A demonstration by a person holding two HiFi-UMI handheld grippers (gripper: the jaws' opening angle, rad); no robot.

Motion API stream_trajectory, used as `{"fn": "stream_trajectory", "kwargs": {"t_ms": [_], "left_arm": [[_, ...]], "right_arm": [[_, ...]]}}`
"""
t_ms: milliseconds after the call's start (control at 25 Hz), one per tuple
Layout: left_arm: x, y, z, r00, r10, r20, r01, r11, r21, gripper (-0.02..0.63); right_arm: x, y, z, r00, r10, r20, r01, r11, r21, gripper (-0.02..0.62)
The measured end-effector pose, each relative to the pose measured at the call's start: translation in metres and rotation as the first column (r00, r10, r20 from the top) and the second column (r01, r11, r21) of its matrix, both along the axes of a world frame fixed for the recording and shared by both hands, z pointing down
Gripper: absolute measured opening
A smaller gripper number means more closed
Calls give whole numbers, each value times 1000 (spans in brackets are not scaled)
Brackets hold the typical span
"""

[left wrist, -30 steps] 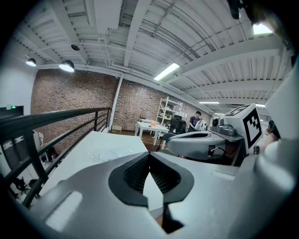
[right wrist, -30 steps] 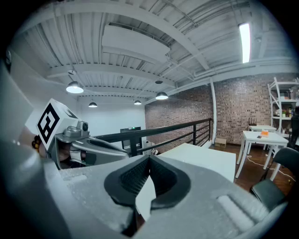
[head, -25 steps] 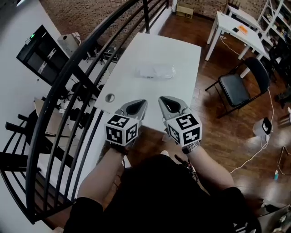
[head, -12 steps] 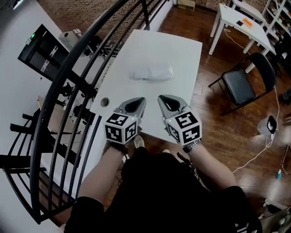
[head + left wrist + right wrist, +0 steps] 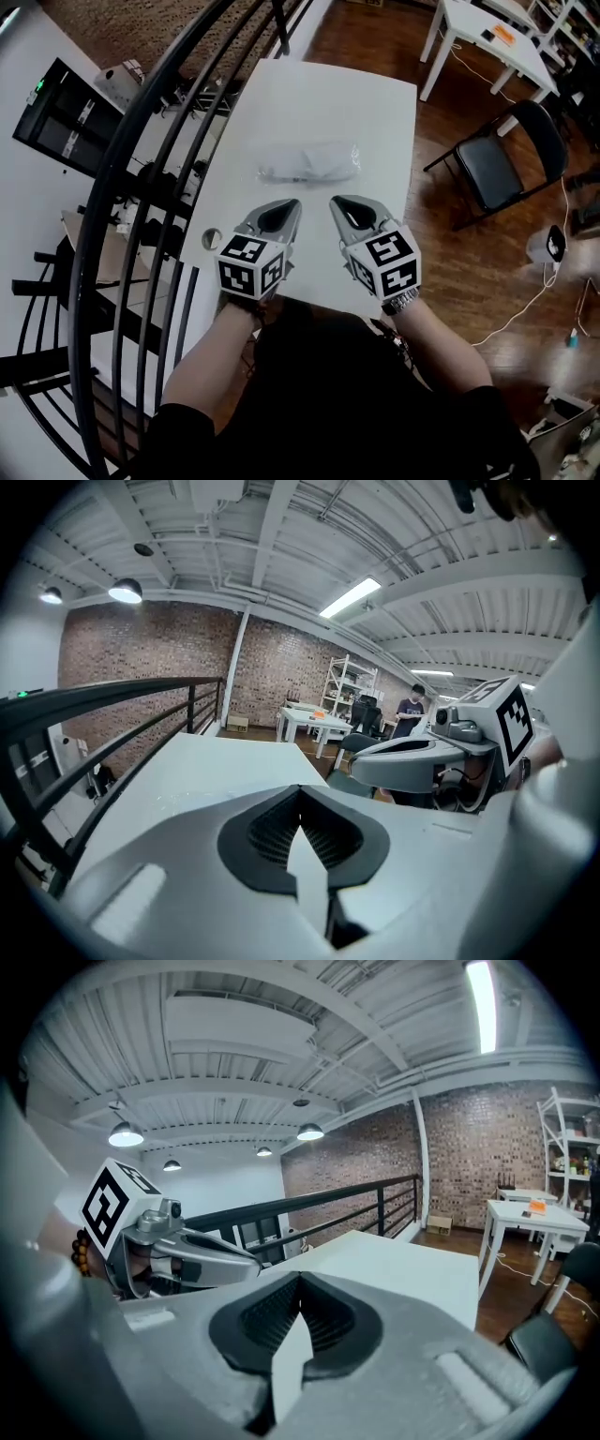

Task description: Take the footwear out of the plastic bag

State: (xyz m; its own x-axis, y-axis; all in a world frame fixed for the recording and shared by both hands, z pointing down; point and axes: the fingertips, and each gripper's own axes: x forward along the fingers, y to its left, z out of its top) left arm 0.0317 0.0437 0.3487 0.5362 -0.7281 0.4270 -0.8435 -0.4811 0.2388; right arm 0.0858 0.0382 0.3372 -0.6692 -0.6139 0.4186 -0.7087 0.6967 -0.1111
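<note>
Left hand-held gripper [image 5: 284, 208] and right hand-held gripper [image 5: 343, 204] hover side by side above the near edge of the surface [image 5: 330, 98], tips aimed away from the person. Each has its jaws pressed together with nothing between them, as each one's own view shows plainly. Neither touches anything, and a strip of bare white top lies between their tips and the bag [image 5: 309, 161]. The bag rests by itself near the middle of the surface, apart from both hand-held grippers and just beyond them. It looks like clear, crinkled plastic wrapped round something pale, presumably the footwear, though the contents are too small and washed out for a shape, a count or a toe and heel to be made out. Its long axis runs across the surface from the person's left to right, roughly square to the line of reach, with the right end lying a little farther away than the left. Which end holds the opening cannot be told; the right end looks slightly more bunched, but that is a guess. Judged from how things lie, the task has not really begun: the bag sits flat and looks untouched, and nothing has been drawn out of it. All of the work remains: reaching it, finding and spreading the mouth, pinning the plastic with one hand-held gripper and pulling the footwear free with the other.
</note>
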Motion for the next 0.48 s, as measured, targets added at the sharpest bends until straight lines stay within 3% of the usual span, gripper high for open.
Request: {"fn": "stream_trajectory", "kwargs": {"t_ms": [480], "left_arm": [[-54,-70,43,999,22,-34,-25,997,-78,15]], "right_arm": [[-44,-65,48,994,42,-99,-52,994,-97,-9]]}}
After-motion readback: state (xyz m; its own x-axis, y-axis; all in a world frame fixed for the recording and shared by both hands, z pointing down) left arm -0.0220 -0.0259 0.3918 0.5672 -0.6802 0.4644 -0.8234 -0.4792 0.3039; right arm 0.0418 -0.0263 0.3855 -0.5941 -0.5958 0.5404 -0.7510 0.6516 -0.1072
